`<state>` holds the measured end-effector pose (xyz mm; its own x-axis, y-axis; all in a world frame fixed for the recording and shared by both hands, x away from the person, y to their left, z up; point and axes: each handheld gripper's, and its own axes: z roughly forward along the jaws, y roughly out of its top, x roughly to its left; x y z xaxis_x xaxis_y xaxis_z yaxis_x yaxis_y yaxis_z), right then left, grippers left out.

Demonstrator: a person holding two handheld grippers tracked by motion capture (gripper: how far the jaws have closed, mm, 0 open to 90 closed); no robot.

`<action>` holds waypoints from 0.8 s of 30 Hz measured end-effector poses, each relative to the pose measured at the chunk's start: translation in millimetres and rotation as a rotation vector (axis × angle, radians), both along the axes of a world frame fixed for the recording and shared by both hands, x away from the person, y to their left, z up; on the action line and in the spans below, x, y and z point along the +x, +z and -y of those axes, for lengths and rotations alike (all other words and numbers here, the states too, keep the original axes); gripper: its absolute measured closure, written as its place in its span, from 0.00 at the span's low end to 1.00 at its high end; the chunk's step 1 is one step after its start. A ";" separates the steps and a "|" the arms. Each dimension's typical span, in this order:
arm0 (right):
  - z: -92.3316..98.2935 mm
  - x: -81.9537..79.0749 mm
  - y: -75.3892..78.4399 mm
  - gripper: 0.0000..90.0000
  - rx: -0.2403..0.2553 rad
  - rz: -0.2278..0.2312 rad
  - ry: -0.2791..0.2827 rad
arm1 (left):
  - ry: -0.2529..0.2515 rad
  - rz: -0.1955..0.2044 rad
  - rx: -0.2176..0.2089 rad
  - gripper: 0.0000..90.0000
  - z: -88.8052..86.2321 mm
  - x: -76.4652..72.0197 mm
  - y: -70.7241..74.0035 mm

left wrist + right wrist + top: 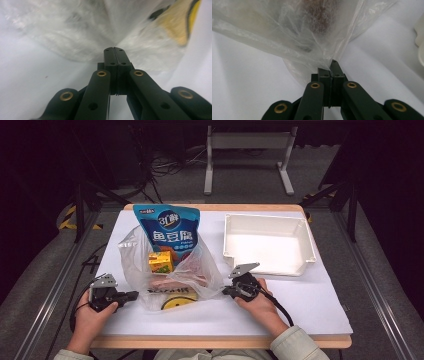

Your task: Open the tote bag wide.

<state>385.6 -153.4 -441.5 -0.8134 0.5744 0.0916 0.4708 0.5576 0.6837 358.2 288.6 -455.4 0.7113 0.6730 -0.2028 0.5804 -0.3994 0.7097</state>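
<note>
Clear plastic bag (170, 270) of snacks sits centre-frame between both tongs, left tongs (131, 295) and right tongs (226, 291) each clamped shut on its lower corners, white tray (267, 220) upper right.

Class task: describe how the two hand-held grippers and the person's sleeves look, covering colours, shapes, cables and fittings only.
Both the left gripper and right gripper are black, each topped by a grey three-cornered plate. A black cable trails from the right one. Up close, the fingers are flat black blocks on black link arms joined by brass-coloured rivets. The sleeves are pale beige.
</note>
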 end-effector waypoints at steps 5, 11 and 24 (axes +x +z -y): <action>-1.0 -1.1 -0.2 0.99 -0.004 0.010 0.000 | 0.000 0.062 -0.078 0.79 -1.3 -7.3 11.7; -1.2 -0.9 -0.4 0.99 0.000 0.009 0.000 | 0.023 0.217 -0.163 0.40 1.4 -23.5 40.4; -2.5 -1.4 -1.0 0.97 0.006 0.012 0.006 | 0.047 0.401 -0.134 0.65 22.3 -26.3 58.5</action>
<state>384.2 -150.9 -442.5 -0.8177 0.5695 0.0847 0.4592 0.5563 0.6926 331.8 266.3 -396.9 0.7208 0.6931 -0.0041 0.2629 -0.2679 0.9269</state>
